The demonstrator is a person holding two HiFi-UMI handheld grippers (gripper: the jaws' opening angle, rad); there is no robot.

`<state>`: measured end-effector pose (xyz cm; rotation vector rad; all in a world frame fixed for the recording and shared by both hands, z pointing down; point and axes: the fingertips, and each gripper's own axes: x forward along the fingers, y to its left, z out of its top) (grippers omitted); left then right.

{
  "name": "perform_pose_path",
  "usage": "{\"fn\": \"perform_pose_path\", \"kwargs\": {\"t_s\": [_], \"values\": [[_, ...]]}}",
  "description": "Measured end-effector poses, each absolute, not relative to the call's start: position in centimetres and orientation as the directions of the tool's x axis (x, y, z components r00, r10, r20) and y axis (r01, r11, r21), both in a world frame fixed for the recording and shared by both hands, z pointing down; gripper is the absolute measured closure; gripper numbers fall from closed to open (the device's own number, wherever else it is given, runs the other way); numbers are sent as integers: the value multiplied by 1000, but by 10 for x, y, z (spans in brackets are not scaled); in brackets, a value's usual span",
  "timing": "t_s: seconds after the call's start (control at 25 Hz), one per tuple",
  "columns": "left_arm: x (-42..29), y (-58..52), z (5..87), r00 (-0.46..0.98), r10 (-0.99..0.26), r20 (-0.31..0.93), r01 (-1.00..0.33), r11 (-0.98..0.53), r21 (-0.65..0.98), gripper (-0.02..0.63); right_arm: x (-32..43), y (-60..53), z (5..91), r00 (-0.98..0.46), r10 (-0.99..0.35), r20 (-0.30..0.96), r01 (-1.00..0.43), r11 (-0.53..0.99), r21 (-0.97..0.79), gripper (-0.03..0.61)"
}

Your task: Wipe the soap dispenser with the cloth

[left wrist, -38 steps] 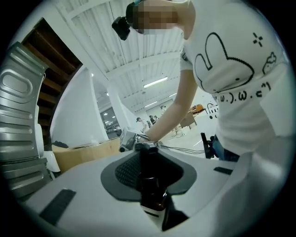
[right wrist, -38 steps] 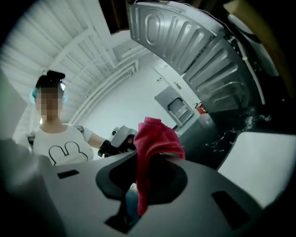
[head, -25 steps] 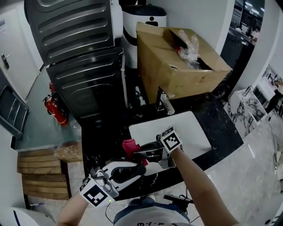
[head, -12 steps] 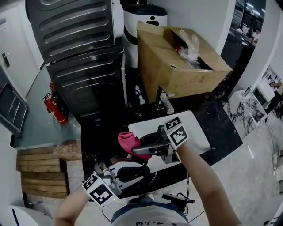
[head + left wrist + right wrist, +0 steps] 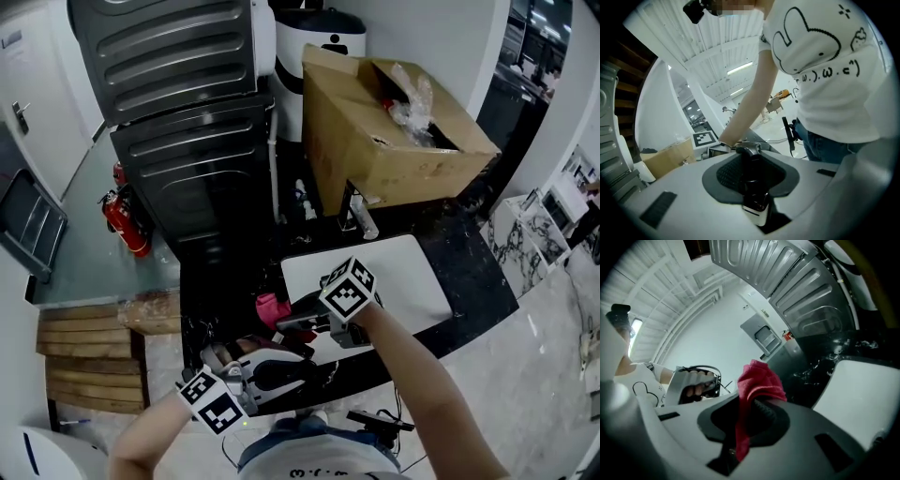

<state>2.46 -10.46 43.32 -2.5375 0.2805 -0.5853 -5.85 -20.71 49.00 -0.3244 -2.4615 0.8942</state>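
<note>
A dark soap dispenser point(image 5: 753, 190) with a white label and a pump head stands between the jaws of my left gripper point(image 5: 750, 161), which is shut on it. In the head view the left gripper point(image 5: 314, 370) is low at the centre, and the bottle hardly shows there. My right gripper point(image 5: 286, 317), with its marker cube up, reaches in from the right just above the left one. It is shut on a red cloth point(image 5: 270, 307). In the right gripper view the red cloth point(image 5: 758, 380) bunches over the jaw tips of the right gripper point(image 5: 757, 404) and hangs down between them.
A white sink point(image 5: 408, 277) with a faucet point(image 5: 356, 214) is set in the black counter point(image 5: 469, 272). Behind it are an open cardboard box point(image 5: 375, 131), a dark ribbed appliance point(image 5: 187, 141), a fire extinguisher point(image 5: 127, 220) and wooden steps point(image 5: 84, 361) at the left.
The right gripper swung up with the cloth, then came back down close over the left gripper. The left gripper with the dispenser sank a little.
</note>
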Motion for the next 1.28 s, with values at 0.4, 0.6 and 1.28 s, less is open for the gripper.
{"fn": "perform_pose_path", "kwargs": {"t_s": [0.4, 0.6, 1.28], "values": [[8, -87, 487, 761, -204, 616, 320, -708, -629, 512, -53, -210, 486, -814, 251, 523, 1, 903, -430, 523], [1, -81, 497, 704, -158, 692, 470, -628, -621, 511, -55, -177, 464, -771, 344, 536, 167, 921, -351, 523], [-2, -90, 486, 782, -275, 559, 205, -735, -647, 505, -72, -201, 520, -488, 222, 844, 23, 970, -241, 523]]}}
